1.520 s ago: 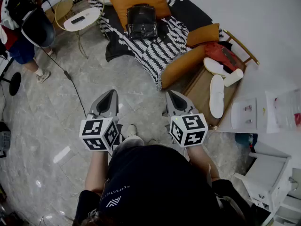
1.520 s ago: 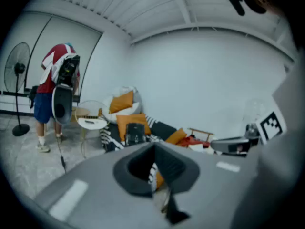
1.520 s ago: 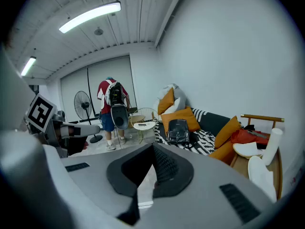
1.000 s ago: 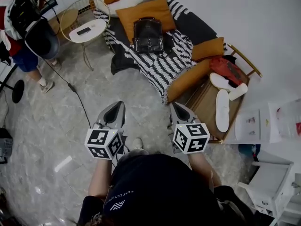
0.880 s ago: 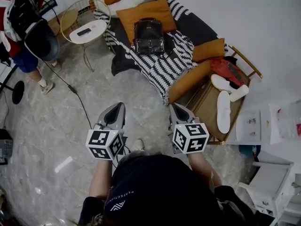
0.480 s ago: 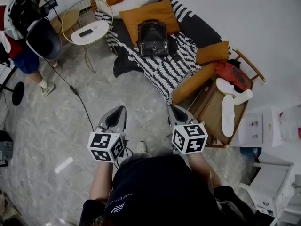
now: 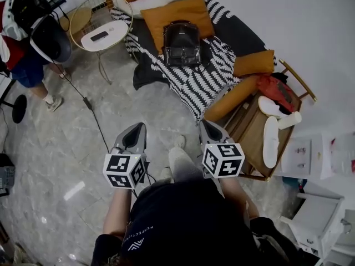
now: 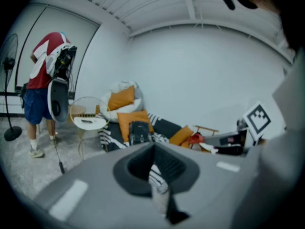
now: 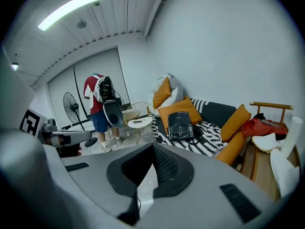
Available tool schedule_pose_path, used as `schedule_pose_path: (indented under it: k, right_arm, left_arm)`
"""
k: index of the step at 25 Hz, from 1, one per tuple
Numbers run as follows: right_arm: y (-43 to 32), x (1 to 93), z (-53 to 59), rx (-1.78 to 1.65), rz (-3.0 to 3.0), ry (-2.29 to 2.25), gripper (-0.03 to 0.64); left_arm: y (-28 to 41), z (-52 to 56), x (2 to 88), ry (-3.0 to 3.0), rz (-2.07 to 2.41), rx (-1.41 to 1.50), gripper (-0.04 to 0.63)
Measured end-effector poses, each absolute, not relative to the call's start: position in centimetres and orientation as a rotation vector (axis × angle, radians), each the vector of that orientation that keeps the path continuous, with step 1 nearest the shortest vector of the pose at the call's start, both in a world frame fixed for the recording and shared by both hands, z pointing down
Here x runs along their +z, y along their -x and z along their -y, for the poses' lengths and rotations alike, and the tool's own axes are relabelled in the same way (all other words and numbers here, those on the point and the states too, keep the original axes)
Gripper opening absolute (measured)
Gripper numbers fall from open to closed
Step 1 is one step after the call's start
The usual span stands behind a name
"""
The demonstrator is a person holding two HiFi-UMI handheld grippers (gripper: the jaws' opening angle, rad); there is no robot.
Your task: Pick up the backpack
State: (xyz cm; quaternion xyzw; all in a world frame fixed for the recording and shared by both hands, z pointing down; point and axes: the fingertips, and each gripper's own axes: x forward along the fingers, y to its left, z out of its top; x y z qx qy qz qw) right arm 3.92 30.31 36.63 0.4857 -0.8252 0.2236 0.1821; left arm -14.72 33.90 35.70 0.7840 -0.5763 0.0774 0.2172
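Looks like a soft, slick black backpack [image 7: 181, 43], probably light, best grabbed by its far top loop [image 7: 181, 23] (left gripper [image 7: 135, 131] and right gripper [image 7: 207, 128] both pinched shut, empty).

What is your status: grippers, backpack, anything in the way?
Left gripper shut, empty. Right gripper shut, empty. Backpack on the sofa, against an orange cushion, out of reach. Only floor between.
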Motion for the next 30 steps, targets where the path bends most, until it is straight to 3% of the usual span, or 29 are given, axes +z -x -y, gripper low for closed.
schedule_pose_path:
  k: [13, 30]
  right_arm:
    - [-2.6, 37.1, -17.8, 0.634, 2.357, -1.257, -0.005]
    - [-6.2, 38.6, -9.0, 0.639, 2.356, -1.216, -0.005]
  left_arm:
    - [14.7, -21.6, 36.4, -2.142, 1.615, 0.234, 0.008]
    - [10.3, -12.1, 38.3, -2.115, 1.567, 0.28, 0.009]
